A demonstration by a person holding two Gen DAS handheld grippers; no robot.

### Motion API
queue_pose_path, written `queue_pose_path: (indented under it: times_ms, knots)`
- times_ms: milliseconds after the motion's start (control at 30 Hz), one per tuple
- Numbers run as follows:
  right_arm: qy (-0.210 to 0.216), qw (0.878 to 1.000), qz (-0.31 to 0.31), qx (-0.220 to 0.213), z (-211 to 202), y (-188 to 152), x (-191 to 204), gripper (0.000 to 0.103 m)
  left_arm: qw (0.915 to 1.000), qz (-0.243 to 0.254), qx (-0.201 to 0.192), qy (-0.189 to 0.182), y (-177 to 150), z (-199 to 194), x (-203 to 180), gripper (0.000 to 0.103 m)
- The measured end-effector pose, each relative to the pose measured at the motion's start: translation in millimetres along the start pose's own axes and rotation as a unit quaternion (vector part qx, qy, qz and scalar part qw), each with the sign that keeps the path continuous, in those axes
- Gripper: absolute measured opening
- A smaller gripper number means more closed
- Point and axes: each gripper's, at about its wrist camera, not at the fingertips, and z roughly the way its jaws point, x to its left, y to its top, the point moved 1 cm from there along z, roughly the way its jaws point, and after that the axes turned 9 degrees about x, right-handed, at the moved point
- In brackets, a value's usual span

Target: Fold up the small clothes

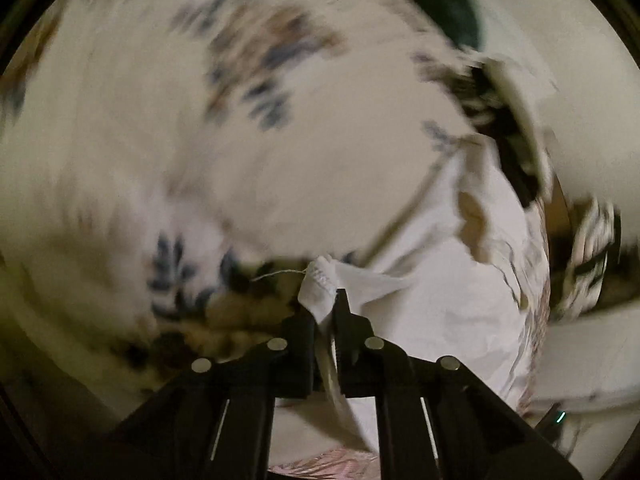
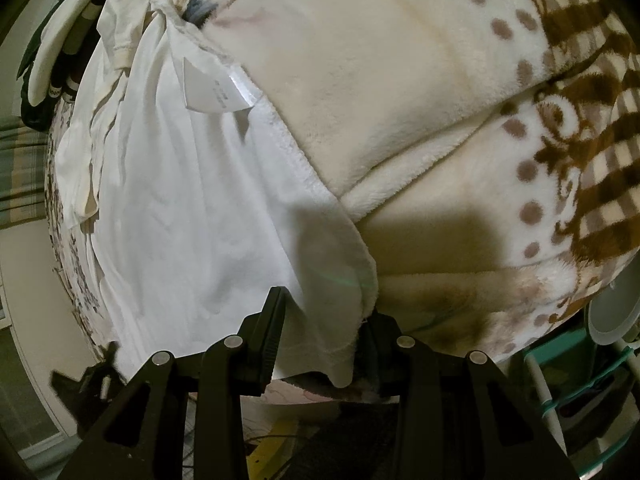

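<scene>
Nearest us, our left gripper [image 1: 328, 304] pinches a corner of the white garment [image 2: 192, 216] — jaws clenched on it. Our right gripper [image 2: 324, 320] grasps its bunched hem. Beyond, the garment lies spread on a fleece blanket [image 2: 400, 80] — paper tag [image 2: 216, 92] uppermost.

White garment [image 2: 188, 216]: thin, creased cotton, spread flat and reaching from the upper left of the right wrist view down to its lower centre. A white printed label [image 2: 216, 90] lies turned out on top near the upper left. One end is bunched into a knot-like twist at the top left. The lower hem corner hangs folded over at bottom centre. In the left wrist view, a stitched corner [image 1: 320, 280] with a loose thread sits at centre.
</scene>
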Motion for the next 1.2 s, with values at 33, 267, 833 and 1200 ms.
queue_pose_path:
  times_ms: [33,267,833,1200]
  knots:
    - [0.001,1.0,0.002,0.0,0,0,-1,0.038,0.9993,0.035,-0.012,0.01,-2,-8,-14,0.006]
    - [-0.003,1.0,0.008,0.0,-1,-2,0,0.038,0.9372,0.343,0.02,0.062,-68,-12,-102,0.006]
    - [0.031,0.999,-0.004,0.013,-14,-5,3,0.059,0.975,0.178,0.133,-0.002,-55,1,-39,0.026]
    - [0.036,0.999,0.0,0.025,8,-7,4,0.054,0.9745,0.104,0.198,0.015,-49,67,-41,0.024]
